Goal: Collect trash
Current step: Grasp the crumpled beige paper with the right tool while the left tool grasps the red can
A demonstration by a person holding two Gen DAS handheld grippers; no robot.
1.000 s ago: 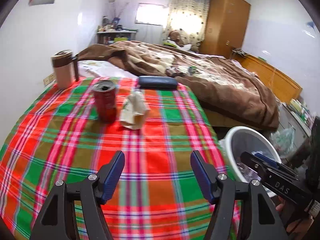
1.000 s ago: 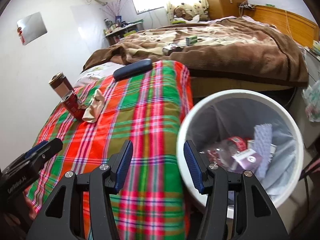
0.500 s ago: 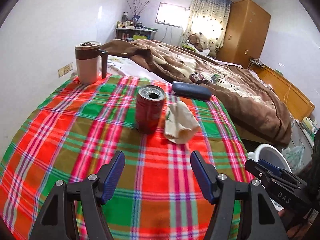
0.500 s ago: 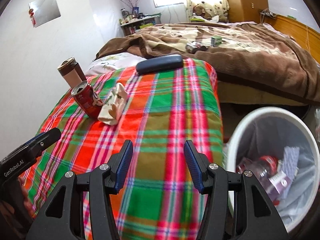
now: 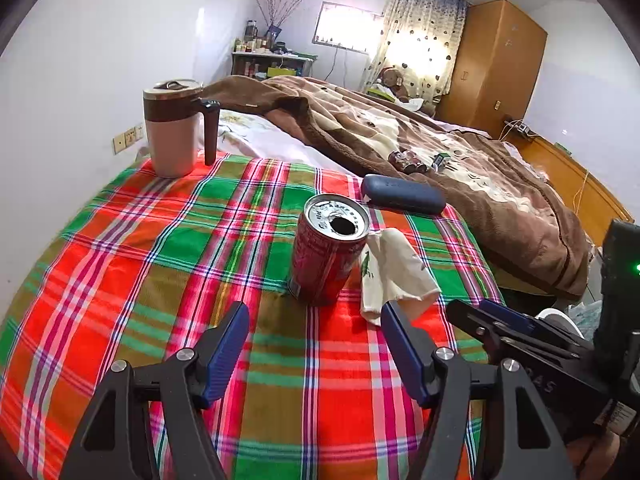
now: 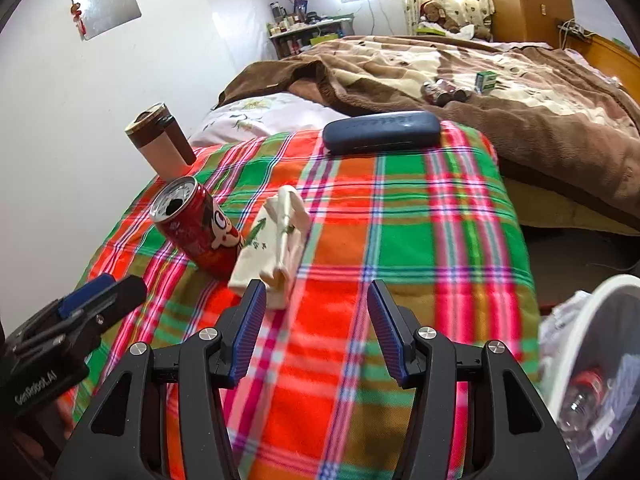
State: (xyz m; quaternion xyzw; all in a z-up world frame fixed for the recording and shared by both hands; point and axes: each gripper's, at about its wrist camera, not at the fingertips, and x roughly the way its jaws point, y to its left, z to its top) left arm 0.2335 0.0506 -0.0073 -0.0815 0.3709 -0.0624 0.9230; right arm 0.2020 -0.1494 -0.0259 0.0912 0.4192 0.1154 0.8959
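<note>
A red drink can (image 5: 326,252) with an open top stands on the plaid cloth (image 5: 120,280), and a crumpled cream paper carton (image 5: 394,276) lies against its right side. My left gripper (image 5: 314,338) is open just short of the can, nothing between its fingers. In the right wrist view the can (image 6: 200,226) and the carton (image 6: 276,248) sit left of centre. My right gripper (image 6: 314,320) is open, its left fingertip (image 6: 252,312) close to the carton's near end. The white trash bin (image 6: 592,320) holds a bottle and wrappers at the lower right.
A lidded beige mug (image 5: 172,128) stands at the cloth's far left corner. A dark blue case (image 5: 402,200) lies at its far edge. Behind is a bed with a brown blanket (image 5: 460,168), small items on it. A wooden wardrobe (image 5: 496,64) stands at the back.
Both grippers have swung left from the bin and moved in over the cloth. The can and carton now look larger and closer. Both stay open.
</note>
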